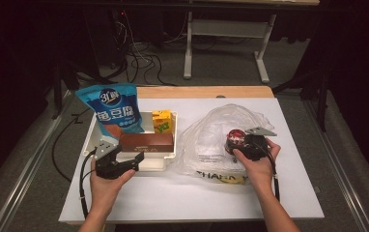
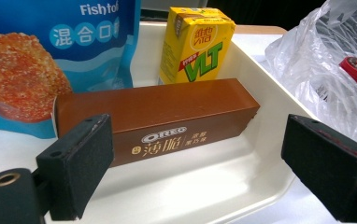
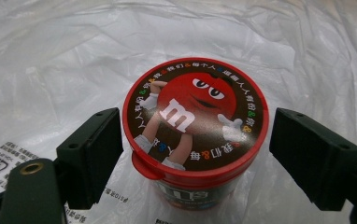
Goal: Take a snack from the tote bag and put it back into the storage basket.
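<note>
On the plastic bag (image 3: 50,60) the candy tub (image 3: 195,126) stands upright — lid up — between the right hand-held gripper's (image 3: 195,149) spread jaws.

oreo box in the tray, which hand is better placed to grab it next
Left. The left claw is open and faces the Oreo box in the white tray. The right claw straddles the M&M's tub on the plastic bag, jaws not touching it.
</note>
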Tool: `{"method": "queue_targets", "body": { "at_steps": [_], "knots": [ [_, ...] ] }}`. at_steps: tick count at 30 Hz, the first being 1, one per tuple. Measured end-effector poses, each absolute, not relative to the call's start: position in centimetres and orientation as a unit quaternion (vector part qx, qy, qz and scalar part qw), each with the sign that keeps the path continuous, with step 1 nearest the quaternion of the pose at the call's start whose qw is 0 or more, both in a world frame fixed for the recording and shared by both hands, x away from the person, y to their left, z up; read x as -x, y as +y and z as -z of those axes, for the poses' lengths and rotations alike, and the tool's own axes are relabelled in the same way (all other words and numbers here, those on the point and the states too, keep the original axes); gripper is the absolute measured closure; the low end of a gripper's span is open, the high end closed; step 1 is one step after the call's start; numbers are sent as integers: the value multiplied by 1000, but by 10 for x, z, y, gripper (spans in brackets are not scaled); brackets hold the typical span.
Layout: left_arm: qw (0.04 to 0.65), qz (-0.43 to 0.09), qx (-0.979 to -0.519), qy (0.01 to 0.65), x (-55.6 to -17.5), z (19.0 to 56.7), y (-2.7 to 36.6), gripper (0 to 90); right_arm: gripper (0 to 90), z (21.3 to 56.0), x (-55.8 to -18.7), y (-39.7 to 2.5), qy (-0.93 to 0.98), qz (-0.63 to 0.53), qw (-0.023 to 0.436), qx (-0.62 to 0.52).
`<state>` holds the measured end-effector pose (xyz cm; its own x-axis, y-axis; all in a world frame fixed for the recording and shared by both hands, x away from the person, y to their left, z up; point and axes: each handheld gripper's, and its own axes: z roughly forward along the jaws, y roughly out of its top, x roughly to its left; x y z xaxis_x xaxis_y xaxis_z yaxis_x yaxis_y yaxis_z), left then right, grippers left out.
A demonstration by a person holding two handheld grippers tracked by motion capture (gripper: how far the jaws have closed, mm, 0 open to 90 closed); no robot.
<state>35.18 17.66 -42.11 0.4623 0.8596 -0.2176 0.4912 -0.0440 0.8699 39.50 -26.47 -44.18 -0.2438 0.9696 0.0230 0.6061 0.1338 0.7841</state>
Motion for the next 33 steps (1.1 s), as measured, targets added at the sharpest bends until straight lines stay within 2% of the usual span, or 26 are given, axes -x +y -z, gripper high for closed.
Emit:
{"method": "queue_targets", "body": {
  "at_steps": [33],
  "knots": [
    [489, -178, -713, 470, -350, 425, 167, 131, 256, 455, -406, -260, 717, -342, 260, -549]
  ]
}}
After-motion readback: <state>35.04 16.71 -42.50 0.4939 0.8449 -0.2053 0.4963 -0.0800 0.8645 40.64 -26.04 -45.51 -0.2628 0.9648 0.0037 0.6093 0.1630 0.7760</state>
